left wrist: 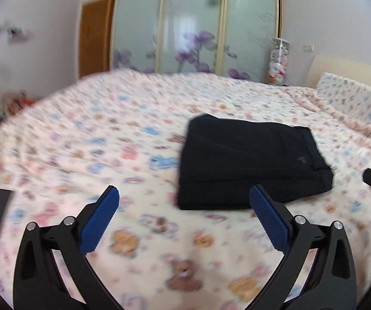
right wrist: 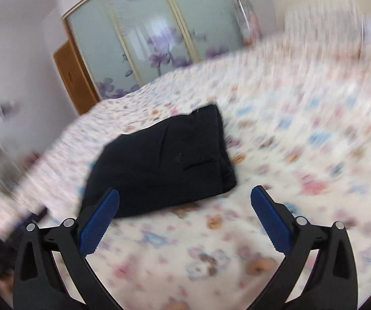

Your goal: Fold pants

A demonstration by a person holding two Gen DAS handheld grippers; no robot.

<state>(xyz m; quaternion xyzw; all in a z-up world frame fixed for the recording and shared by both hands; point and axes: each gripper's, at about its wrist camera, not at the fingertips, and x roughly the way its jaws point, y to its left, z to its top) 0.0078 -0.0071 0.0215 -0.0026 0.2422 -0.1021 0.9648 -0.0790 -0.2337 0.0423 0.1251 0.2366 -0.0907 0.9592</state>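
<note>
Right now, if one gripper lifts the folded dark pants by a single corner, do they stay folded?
Probably not. The folded dark navy fabric pants lie as loose stacked layers on the teddy-bear print bedspread, so a corner lift would likely let them flop open. Pushed, they would more likely bunch than slide, since both are cloth.

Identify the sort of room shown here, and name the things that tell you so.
Most likely a home bedroom: a wide bed under a teddy-print cover, a pillow at its head, and a wardrobe with frosted sliding doors. Dark folded pants lie on the bed.
</note>
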